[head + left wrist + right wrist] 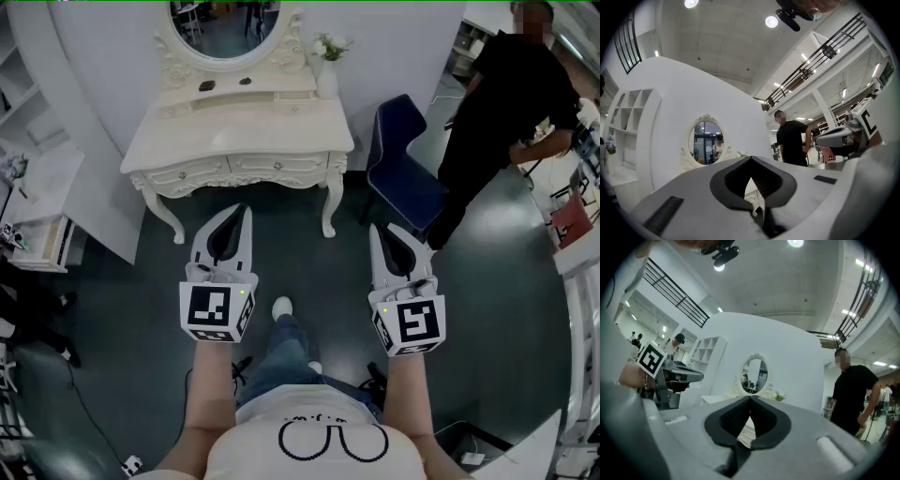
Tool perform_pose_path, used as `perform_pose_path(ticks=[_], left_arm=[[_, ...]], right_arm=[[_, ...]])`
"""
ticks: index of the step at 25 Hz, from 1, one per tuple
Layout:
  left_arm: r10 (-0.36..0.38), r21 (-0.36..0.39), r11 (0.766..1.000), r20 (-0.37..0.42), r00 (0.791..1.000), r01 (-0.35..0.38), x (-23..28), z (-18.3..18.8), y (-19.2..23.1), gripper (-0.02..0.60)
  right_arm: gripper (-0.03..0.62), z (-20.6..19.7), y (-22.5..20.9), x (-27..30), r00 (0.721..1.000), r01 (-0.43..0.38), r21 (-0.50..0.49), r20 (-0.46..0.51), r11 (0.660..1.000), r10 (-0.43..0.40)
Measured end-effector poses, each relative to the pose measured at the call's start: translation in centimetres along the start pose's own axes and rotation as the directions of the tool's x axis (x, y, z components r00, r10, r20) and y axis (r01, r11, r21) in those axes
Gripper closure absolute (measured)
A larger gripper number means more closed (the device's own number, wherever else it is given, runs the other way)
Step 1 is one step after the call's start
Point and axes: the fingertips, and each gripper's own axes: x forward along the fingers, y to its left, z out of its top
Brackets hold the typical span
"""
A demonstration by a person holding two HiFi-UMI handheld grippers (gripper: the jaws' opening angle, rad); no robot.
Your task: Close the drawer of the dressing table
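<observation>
The white dressing table (239, 141) with its oval mirror (223, 23) stands ahead of me against the wall. Two front drawers (242, 169) sit under its top, and a small drawer (294, 97) on the top looks slightly pulled out. My left gripper (246, 211) and right gripper (374, 230) are held side by side over the dark floor, well short of the table. Both point at it, with jaws closed and nothing between them. The left gripper view shows the mirror (705, 142) past the closed jaws (751, 158). The right gripper view shows the same mirror (754, 375) past its closed jaws (750, 398).
A dark blue chair (403, 169) stands right of the table. Beside the chair is a person in black (511, 103). A vase of flowers (326, 70) sits on the table's right corner. White shelving (37, 197) lines the left side.
</observation>
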Motion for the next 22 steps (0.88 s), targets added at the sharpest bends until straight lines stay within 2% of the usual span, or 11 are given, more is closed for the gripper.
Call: perform_pose_path(ticks=[5, 9, 11, 16, 22], left_arm=[[0.007, -0.006, 1.000, -0.017, 1.000, -0.007, 1.6, -1.3, 0.7, 0.583], [0.014, -0.025, 1.000, -0.032, 0.999, -0.014, 3.4, -2.7, 2.1, 0.583], [0.005, -0.042, 0.999, -0.025, 1.000, -0.006, 4.8, -3.0, 2.9, 0.583], [-0.021, -0.116, 0.993, 0.012, 1.000, 0.022, 9.5, -4.2, 5.1, 0.583], [-0.049, -0.088, 0.995, 0.022, 0.999, 0.051, 17.9, -7.1, 8.5, 0.583]], right_arm=[[0.592, -1.2, -0.4, 1.8, 1.000, -0.011, 0.023, -0.001, 1.000, 0.012], [0.592, -2.2, -1.2, 4.0, 1.000, -0.020, 0.083, 0.010, 0.996, 0.019], [0.591, -2.7, -1.5, 5.8, 0.999, -0.031, 0.071, -0.005, 0.997, 0.032], [0.591, -4.5, -2.9, 11.1, 0.999, -0.043, 0.078, -0.018, 0.996, 0.044], [0.591, -7.0, -5.0, 20.0, 0.999, -0.037, 0.056, -0.023, 0.998, 0.038]])
